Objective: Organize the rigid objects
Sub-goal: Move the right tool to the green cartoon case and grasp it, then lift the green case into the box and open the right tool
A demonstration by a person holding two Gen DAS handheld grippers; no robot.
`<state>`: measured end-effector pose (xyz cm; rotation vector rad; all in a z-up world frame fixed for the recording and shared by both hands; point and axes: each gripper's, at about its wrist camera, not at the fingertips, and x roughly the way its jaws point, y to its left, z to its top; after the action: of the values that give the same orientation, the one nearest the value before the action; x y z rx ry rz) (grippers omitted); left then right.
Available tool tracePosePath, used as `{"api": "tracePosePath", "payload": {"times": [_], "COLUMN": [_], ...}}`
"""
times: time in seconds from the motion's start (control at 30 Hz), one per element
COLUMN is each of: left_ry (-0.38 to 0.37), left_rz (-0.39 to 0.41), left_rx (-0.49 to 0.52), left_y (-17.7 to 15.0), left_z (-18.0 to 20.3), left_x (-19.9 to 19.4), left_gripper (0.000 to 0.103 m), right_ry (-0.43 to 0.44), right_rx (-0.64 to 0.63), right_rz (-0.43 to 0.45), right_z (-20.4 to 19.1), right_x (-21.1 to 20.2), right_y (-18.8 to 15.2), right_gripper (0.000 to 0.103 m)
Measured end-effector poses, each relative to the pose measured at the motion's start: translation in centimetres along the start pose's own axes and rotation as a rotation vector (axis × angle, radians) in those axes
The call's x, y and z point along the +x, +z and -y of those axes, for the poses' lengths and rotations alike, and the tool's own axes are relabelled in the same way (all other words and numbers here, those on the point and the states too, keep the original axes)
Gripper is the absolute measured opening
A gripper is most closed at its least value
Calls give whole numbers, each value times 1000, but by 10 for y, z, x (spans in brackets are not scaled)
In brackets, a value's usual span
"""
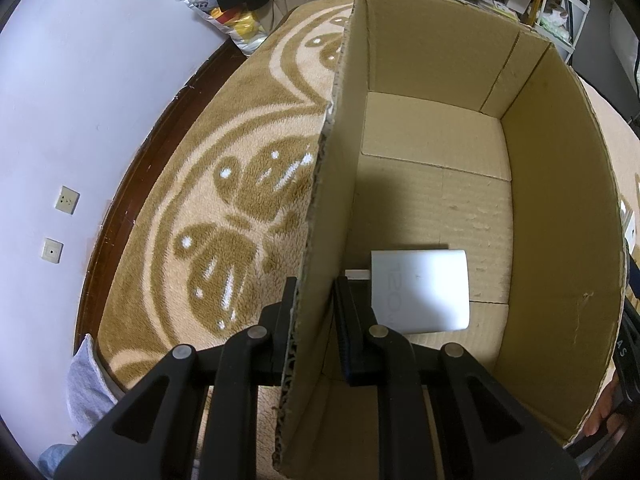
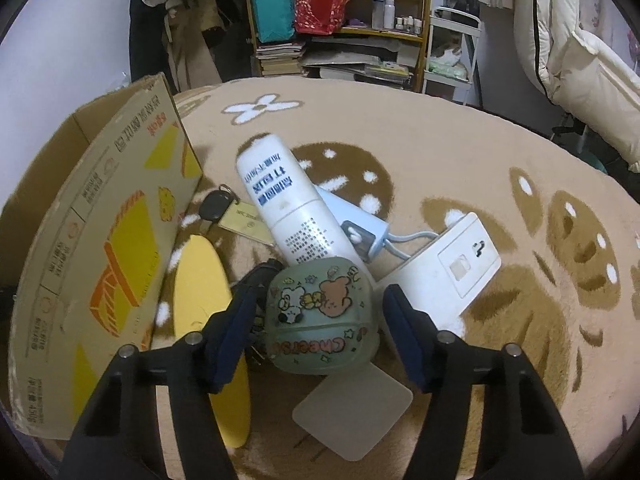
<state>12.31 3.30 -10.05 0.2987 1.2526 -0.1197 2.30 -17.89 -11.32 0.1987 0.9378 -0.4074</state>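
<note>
Left gripper (image 1: pixel 314 292) clamped on cardboard box (image 1: pixel 560 220) side wall, white charger (image 1: pixel 420 290) lying on box floor, right gripper (image 2: pixel 318 312) spread wide around green cartoon-printed container (image 2: pixel 322 320) on patterned blanket (image 2: pixel 460 152), beside white bottle (image 2: pixel 280 196)

A lived-in bedroom at home

A plush tan blanket (image 2: pixel 460 152) with leaf and flower patterns covers a bed framed in dark wood (image 1: pixel 132 184), set against a white wall with two socket plates (image 1: pixel 67 200). Behind it a yellow wooden shelf (image 2: pixel 426 20) holds stacked books (image 2: pixel 280 58), cloth bags, and small bottles (image 2: pixel 384 10). Coats hang on the wall (image 2: pixel 188 8), and a cream quilt (image 2: pixel 580 64) is draped at the right beside a white metal rack (image 2: pixel 474 36).
</note>
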Motion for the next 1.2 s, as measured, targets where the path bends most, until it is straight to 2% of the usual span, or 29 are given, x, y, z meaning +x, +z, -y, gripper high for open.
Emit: {"api": "tracePosePath", "payload": {"times": [0.27,0.37,0.4,0.53,0.73,1.2], "left_ry": [5,7,8,8,11,10], "left_rz": [2,2,2,2,2,2], "left_rx": [5,7,7,9,10,8], "left_y": [0,-1,-1,-1,-1,0], "left_z": [2,2,2,2,3,4], "left_x": [0,0,0,0,-1,0], "left_gripper": [16,16,16,16,16,16], "right_ry": [-2,-12,-14,-20,23,130], "right_rx": [33,13,6,-7,37,18], "right_rz": [6,15,20,23,33,162], "right_z": [6,3,1,-1,1,-25], "right_x": [1,-1,-1,-3,-14,-69], "right_y": [0,0,0,-1,0,30], "right_gripper": [69,64,59,59,59,59]}}
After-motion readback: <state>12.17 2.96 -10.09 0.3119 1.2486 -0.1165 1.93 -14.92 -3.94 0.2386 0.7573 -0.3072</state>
